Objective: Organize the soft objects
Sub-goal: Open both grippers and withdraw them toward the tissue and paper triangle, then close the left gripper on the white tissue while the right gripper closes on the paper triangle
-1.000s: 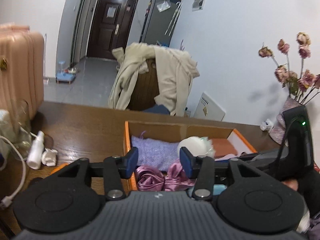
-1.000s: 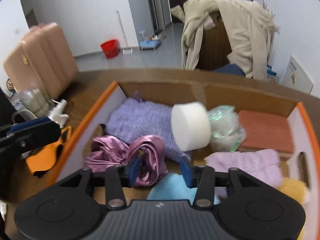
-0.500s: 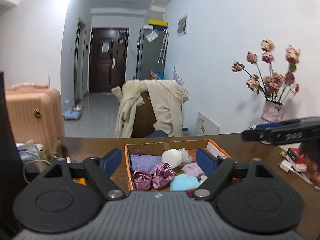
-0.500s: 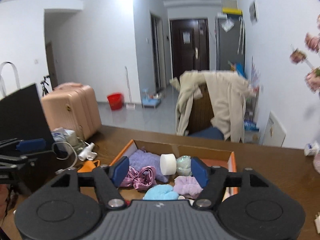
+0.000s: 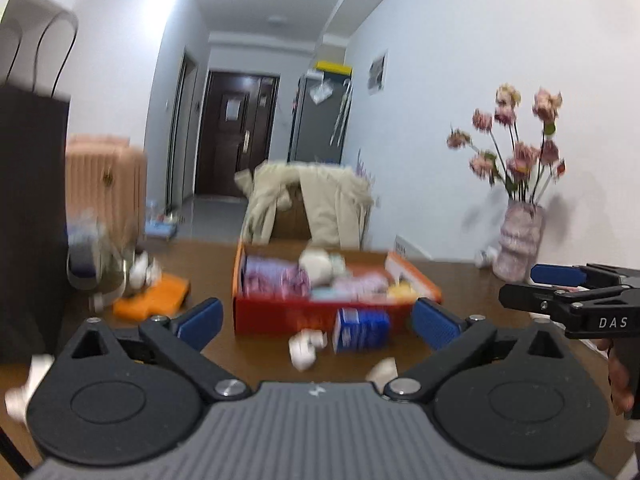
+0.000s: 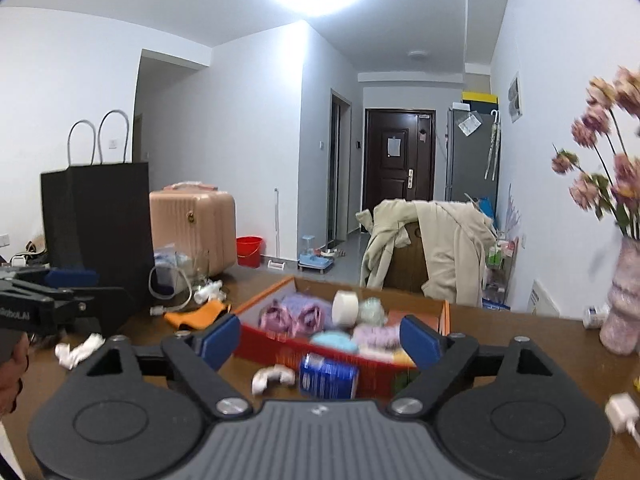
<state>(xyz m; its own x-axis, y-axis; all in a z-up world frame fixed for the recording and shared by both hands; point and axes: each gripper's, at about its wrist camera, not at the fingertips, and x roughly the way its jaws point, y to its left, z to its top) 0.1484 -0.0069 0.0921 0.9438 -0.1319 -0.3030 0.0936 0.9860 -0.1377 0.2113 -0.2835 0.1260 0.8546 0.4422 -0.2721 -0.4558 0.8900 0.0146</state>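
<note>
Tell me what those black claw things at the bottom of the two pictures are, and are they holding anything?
Those are grippers, like big tongs. A person holds one in each hand, and each has a small camera looking out along its two fingers. One picture comes from the left gripper, the other from the right gripper. Each camera also catches the other gripper at its edge.

Both have just been opening and hold nothing.

Ahead on the brown table is an orange box filled with soft things: purple cloth, something pale blue, a white roll. In front of the box lie a small blue pack and a crumpled white scrap. A vase of flowers stands to the right and a black paper bag to the left.
</note>
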